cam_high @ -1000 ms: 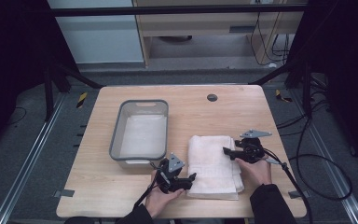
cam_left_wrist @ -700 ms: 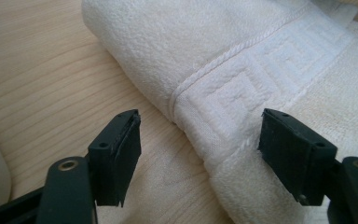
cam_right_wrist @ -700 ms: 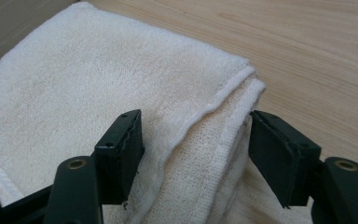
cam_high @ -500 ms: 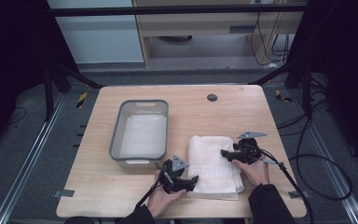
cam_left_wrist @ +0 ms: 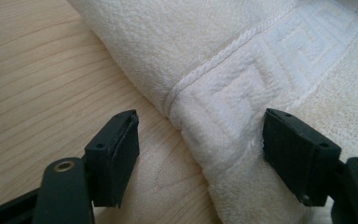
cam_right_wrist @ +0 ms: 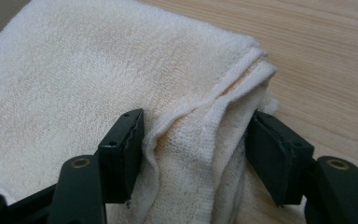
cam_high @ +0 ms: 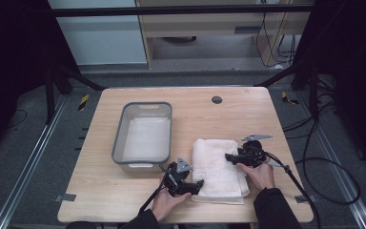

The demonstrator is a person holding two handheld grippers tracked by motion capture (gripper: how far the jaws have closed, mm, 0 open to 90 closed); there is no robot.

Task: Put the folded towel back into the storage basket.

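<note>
A folded white towel [cam_high: 217, 164] lies on the wooden table [cam_high: 248, 114], near the front edge. My left gripper [cam_high: 196, 186] is at its front left corner. In the left gripper view that gripper [cam_left_wrist: 200, 149] is open, its jaws having just been opening; the towel's patterned corner [cam_left_wrist: 223, 107] lies between them with a gap on the left side. My right gripper [cam_high: 228, 157] is at the towel's right edge. In the right gripper view its jaws [cam_right_wrist: 196, 144] have just been closing, and both pads touch a bunched fold of the towel's edge [cam_right_wrist: 209, 121].
A grey plastic basin [cam_high: 119, 138] lined with white cloth stands left of the towel, close behind the left hand. A small dark round disc [cam_high: 216, 99] sits in the tabletop at the back. Cables trail from both grippers toward the front and right.
Both hands stay almost in place at the towel. The left gripper has edged slightly right along the towel's front corner.
</note>
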